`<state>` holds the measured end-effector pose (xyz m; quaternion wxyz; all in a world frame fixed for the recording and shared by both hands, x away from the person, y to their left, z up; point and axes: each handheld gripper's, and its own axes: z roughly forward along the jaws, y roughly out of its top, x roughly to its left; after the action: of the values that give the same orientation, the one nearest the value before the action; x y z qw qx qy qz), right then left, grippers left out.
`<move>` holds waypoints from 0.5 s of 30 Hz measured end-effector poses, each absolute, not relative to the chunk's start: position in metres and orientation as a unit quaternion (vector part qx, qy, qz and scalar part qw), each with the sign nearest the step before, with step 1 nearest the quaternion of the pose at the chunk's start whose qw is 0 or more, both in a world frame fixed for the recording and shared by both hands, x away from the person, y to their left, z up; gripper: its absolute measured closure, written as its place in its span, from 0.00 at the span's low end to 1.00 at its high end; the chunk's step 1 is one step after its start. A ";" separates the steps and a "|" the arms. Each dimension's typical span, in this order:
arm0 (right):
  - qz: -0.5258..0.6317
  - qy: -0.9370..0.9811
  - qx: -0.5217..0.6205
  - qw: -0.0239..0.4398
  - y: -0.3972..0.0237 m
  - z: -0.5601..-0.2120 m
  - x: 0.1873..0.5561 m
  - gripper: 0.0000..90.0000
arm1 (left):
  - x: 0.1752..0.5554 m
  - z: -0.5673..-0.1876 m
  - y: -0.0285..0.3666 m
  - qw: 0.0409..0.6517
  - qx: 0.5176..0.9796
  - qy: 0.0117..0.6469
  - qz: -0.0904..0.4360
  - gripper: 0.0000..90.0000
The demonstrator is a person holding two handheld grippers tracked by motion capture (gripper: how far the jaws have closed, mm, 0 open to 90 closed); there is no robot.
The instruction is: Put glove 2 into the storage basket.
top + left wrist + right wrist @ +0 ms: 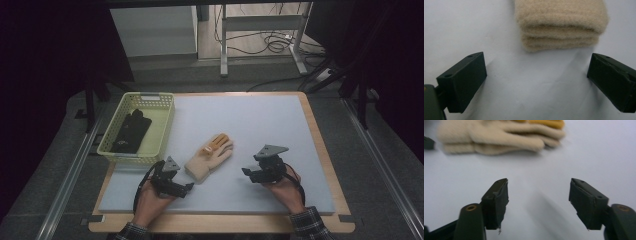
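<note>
Presently the left gripper (176, 184) rests low on the pale grey foam mat (260, 130), its two black jaws spread wide with nothing between them. In the left gripper view the folded cuff of the cream knitted glove (561, 23) lies straight ahead of the gap, just beyond the jaw tips and not touching them (the cuff shows as a stack of layers, so a second glove may lie beneath; I cannot confirm this).

From the high view, the cream knitted glove (210, 156) lies with its long axis running diagonally: cuff toward the left gripper, orange-tinted fingertips pointing up and away to the right. The left gripper is therefore the nearer, and it faces the cuff end on.

The right gripper (256, 172) stands farther off, on the glove's finger side, jaws likewise parted and empty. In its own view the glove (499, 136) lies across the top, near but apart.

Beyond, a pale green perforated plastic basket (165, 125) sits at the mat's left rear, holding a black glove (131, 131).

Judgement: the likely next grasp falls to the left gripper, at the cuff.
</note>
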<state>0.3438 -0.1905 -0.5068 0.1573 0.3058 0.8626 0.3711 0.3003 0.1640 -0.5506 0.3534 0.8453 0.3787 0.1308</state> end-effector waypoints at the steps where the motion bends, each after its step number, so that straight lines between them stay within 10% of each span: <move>1: 0.369 0.861 0.311 0.161 -0.194 -0.508 0.343 0.31 | 0.300 -0.551 0.164 0.353 0.845 0.379 0.131 0.03; 15: 0.352 0.845 0.362 0.174 -0.237 -0.530 0.345 0.20 | 0.300 -0.551 0.164 0.353 0.845 0.379 0.131 0.03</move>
<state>0.3445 -0.2367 -0.5304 0.1738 0.3622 0.8452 0.3525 0.3003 0.1640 -0.5506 0.3534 0.8454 0.3786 0.1307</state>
